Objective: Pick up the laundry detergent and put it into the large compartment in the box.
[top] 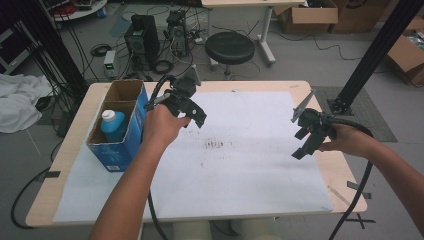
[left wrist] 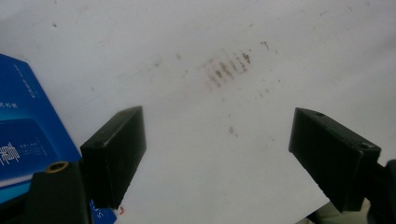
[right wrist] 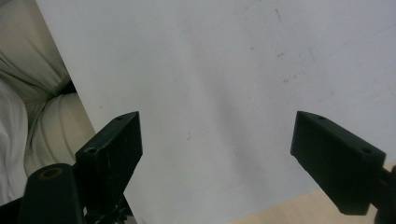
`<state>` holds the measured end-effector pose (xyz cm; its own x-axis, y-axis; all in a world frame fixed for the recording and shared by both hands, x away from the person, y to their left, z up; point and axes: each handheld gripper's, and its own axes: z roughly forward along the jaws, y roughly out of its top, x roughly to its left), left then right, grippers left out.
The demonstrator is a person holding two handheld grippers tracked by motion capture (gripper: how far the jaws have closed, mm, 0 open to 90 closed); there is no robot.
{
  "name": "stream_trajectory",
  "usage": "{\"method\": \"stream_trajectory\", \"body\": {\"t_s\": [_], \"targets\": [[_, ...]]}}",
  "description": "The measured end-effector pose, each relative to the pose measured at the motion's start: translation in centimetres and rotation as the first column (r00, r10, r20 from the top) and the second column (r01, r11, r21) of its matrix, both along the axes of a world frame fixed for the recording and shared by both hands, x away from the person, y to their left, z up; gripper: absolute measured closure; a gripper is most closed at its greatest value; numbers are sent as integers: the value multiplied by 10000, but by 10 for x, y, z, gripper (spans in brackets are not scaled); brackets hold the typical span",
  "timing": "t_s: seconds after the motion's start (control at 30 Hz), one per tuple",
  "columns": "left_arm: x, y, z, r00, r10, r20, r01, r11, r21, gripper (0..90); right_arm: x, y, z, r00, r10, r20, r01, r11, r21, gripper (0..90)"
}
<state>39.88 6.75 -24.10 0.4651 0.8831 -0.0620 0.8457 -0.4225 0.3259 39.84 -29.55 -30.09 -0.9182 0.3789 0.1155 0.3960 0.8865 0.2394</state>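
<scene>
A blue cardboard box (top: 122, 131) stands open-topped at the table's left; inside it sits a blue bottle with a white cap (top: 112, 123). My left gripper (top: 196, 116) hovers just right of the box, jaws wide apart and empty. In the left gripper view the box's blue side (left wrist: 28, 140) shows at the left, and my left gripper (left wrist: 229, 154) looks down on the white sheet. My right gripper (top: 301, 143) is held over the sheet's right edge, open and empty. In the right gripper view my right gripper (right wrist: 217, 158) faces bare white sheet.
A white sheet (top: 240, 170) covers most of the wooden table (top: 300, 86), with brown smudges (top: 215, 144) at its middle. A black stool (top: 229, 48), computer towers (top: 141, 37) and cardboard boxes (top: 410, 55) stand on the floor beyond the table. A black frame post (top: 372, 55) rises at the right.
</scene>
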Motion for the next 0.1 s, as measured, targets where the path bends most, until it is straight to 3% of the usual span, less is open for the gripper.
{"method": "stream_trajectory", "body": {"t_s": [0.1], "targets": [[0,1,0,10000,12,9,-12,10000,9,196,1,1,0,10000,30,16,-30,10000,-12,164]]}}
